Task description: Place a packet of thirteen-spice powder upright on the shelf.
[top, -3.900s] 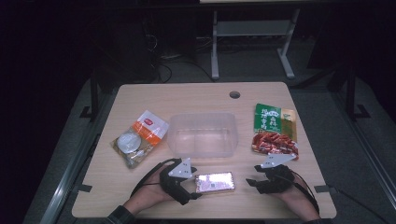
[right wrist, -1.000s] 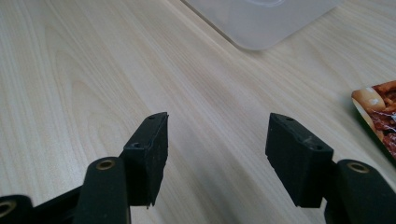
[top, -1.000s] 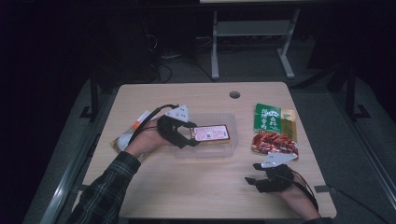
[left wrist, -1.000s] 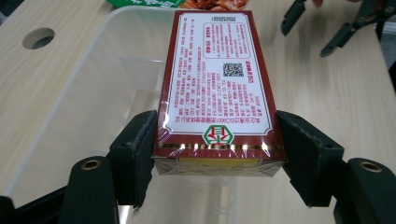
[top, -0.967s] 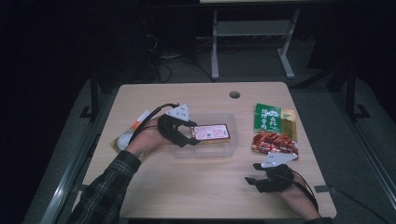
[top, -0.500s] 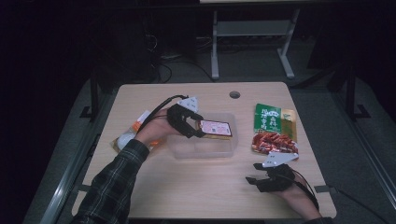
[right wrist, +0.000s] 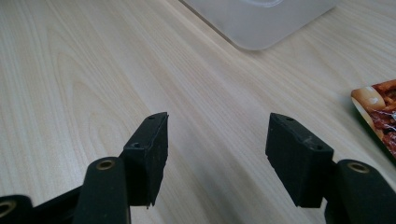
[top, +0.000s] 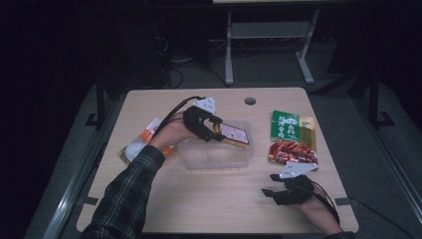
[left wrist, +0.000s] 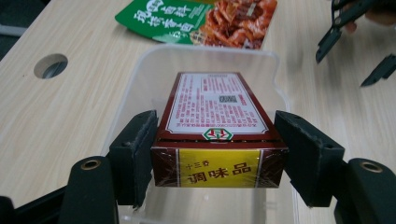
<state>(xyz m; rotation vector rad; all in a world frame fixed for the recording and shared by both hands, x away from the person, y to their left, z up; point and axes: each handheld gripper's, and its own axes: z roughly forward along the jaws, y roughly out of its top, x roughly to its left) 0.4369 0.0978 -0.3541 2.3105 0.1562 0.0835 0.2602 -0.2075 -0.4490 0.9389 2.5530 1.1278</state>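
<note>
Right gripper [top: 267, 191] sat idle with jaws apart on the table [top: 209, 209] while left gripper [left wrist: 217, 154] clamped the seasoning box [left wrist: 217, 116] just above the clear tub [top: 215, 155]; best lowered level, then released, keeping clear of the snack packets [top: 292, 137].

I'm watching the desk [top: 219, 199] from overhead; both gripper cameras are looking close along it, sharing the clear tub [left wrist: 154, 65] with that high view.

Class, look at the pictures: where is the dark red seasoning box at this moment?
In the high view the seasoning box sits mid-table, clamped in the left gripper above the clear plastic tub, left of the green snack packet.
</note>
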